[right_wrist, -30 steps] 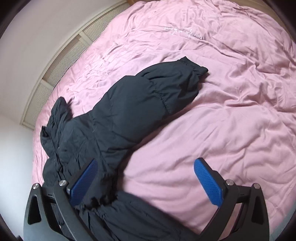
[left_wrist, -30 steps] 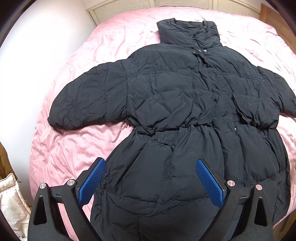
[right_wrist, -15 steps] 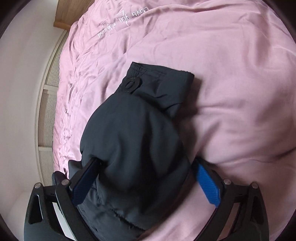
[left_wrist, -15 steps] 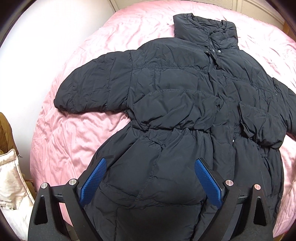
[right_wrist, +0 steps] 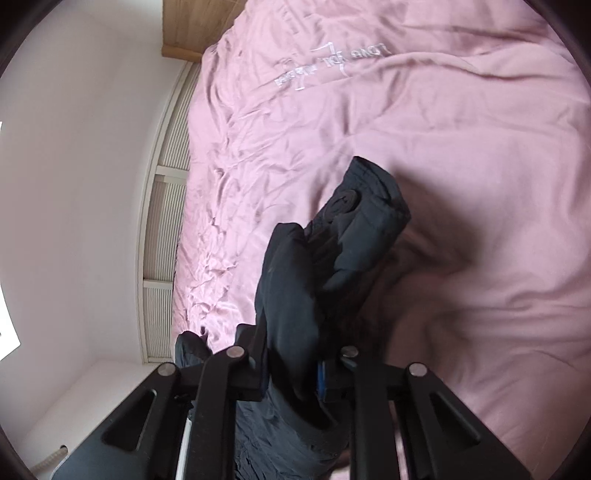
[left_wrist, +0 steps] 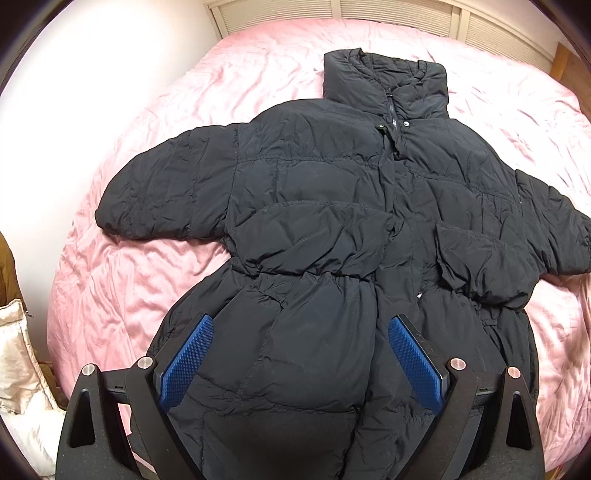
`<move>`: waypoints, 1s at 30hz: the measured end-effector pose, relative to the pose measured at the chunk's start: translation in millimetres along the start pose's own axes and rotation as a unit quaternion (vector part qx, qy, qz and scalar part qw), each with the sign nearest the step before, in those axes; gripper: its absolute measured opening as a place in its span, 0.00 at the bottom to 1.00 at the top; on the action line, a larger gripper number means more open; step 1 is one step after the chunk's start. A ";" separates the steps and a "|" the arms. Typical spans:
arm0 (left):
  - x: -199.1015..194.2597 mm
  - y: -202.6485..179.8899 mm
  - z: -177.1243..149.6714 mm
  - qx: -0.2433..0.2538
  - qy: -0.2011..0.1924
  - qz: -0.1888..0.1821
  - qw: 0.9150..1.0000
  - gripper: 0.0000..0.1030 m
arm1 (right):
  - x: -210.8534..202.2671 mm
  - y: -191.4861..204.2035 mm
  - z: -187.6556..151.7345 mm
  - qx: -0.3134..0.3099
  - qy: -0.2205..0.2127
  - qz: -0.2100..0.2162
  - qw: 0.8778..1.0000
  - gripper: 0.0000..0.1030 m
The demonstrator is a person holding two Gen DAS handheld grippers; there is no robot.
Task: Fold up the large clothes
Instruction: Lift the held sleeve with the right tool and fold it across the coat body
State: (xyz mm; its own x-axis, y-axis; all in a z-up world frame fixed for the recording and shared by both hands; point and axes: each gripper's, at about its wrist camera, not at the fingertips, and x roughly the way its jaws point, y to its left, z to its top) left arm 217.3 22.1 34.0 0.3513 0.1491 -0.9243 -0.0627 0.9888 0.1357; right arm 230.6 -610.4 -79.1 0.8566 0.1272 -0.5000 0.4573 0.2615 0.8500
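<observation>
Now right tool (right_wrist: 295,373) clenched on jacket sleeve (right_wrist: 354,240), left tool (left_wrist: 301,360) released above jacket (left_wrist: 314,206) hem

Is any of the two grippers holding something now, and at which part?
The right gripper has just closed on the black coat at its sleeve, near the cuff. The left gripper holds nothing.

The black puffer coat (left_wrist: 332,229) sprawls over most of the pink bed (left_wrist: 122,302), blocking the middle; bare cover lies open to its left, below the spread left sleeve (left_wrist: 166,195), and beyond the collar (left_wrist: 384,88) toward the slatted panel (left_wrist: 369,11); the white wall (left_wrist: 92,74) closes that left side; a cream bundle (left_wrist: 18,369) crowds the near-left corner; in the right wrist view the right tool (right_wrist: 291,365) has just clamped the other sleeve (right_wrist: 332,266); open pink cover (right_wrist: 480,166) spreads beyond and to its right.
</observation>
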 end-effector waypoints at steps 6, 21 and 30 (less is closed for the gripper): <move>-4.0 10.3 0.9 -0.011 -0.027 -0.015 0.999 0.93 | -3.6 83.7 -25.6 -0.090 0.034 0.044 0.994 0.15; 7.7 113.2 8.6 -0.048 -0.058 -0.049 0.996 0.93 | 23.4 222.3 -221.1 -0.249 0.162 0.083 0.951 0.12; 21.8 175.1 -2.7 -0.079 -0.051 -0.029 0.995 0.93 | 60.1 211.9 -331.8 -0.310 0.259 0.043 0.914 0.11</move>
State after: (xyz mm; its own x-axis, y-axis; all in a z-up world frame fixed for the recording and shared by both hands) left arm 211.5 198.5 36.7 0.4506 0.0996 -0.8871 -0.1819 0.9831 0.0179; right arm 299.7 -229.9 15.9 0.5818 0.5668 -0.5834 0.0332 0.7000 0.7133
